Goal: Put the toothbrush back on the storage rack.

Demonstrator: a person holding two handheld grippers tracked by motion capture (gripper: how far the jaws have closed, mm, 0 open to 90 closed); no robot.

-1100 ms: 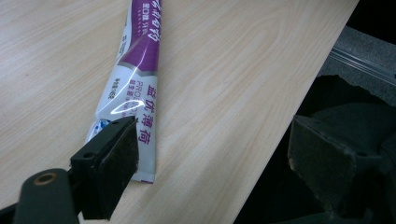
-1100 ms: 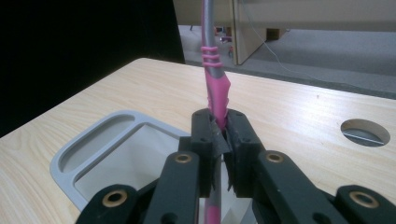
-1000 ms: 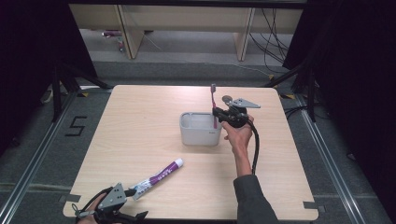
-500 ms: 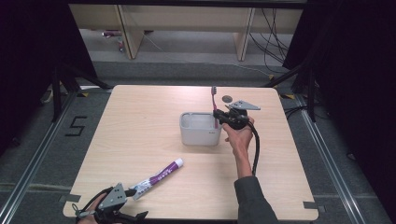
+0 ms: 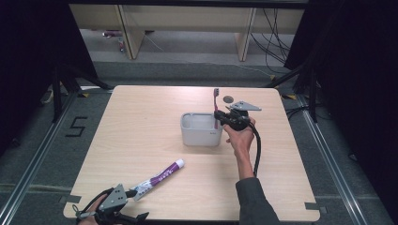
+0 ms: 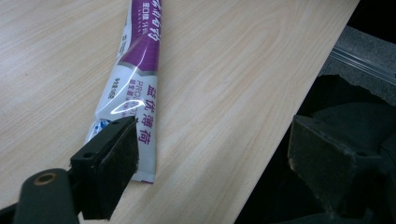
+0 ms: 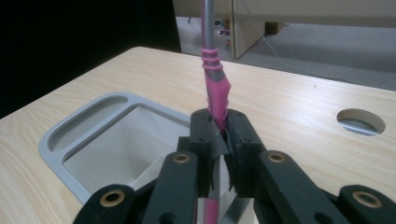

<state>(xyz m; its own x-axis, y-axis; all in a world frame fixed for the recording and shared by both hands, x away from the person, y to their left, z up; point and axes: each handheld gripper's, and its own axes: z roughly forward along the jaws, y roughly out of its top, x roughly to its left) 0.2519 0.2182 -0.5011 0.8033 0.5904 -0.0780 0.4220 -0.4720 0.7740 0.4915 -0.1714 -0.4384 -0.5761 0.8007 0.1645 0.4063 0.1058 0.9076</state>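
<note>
The right gripper (image 5: 219, 116) stands at the right rim of the grey holder (image 5: 201, 136), which sits near the middle of the counter (image 5: 141, 122), slightly to the right. Its jaws are closed on the pink toothbrush (image 5: 216, 101); in the right gripper view the pads clamp the pink grip section of the toothbrush (image 7: 215, 93) from both sides, and the handle runs upright, with its lower end inside the holder's open compartment and its upper end rising above the gripper (image 7: 219, 135). The holder (image 7: 84, 140) shows a shallow tray section along its far left side and a deeper square well next to it. A round hole (image 5: 228, 99) in the counter lies just beyond the right gripper, toward the far edge. The left gripper (image 5: 129, 206) rests at the near left corner of the counter, its jaws open. In the left gripper view one pad lies over the flat crimped end of the purple-and-white toothpaste tube (image 6: 135, 84), while the other pad hangs past the counter's edge, well apart from the tube. The tube (image 5: 162, 177) lies flat on the counter, angled from the near left toward the holder, with its cap end pointing far right.
</note>
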